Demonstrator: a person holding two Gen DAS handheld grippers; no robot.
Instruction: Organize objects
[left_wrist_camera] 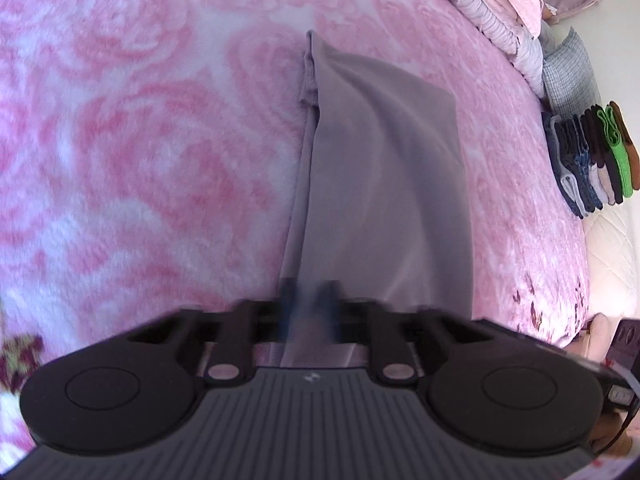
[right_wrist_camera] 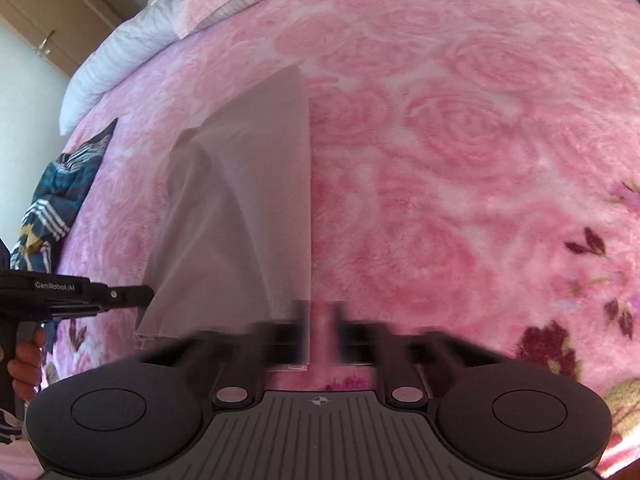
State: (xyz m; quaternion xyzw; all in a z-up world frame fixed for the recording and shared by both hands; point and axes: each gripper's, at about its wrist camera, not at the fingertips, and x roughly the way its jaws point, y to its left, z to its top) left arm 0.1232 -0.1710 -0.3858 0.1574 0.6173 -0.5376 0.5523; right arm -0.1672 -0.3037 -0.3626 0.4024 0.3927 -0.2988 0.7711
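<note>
A grey-mauve cloth (left_wrist_camera: 376,184) hangs stretched over the pink rose-patterned blanket (left_wrist_camera: 140,140). My left gripper (left_wrist_camera: 310,308) is shut on one corner of the cloth, which runs away from its fingers. In the right wrist view the same cloth (right_wrist_camera: 248,208) looks pale and thin. My right gripper (right_wrist_camera: 318,328) is shut on its near edge. The left gripper (right_wrist_camera: 132,296) shows at the left of that view, pinching the cloth's other corner. Both sets of fingertips are blurred.
A row of folded clothes (left_wrist_camera: 592,160) in dark, grey, green and brown stands at the blanket's right edge. Folded quilts and a pillow (left_wrist_camera: 496,12) lie at the far end. A blue striped garment (right_wrist_camera: 56,208) lies crumpled at the left edge. A wardrobe (right_wrist_camera: 52,8) stands behind.
</note>
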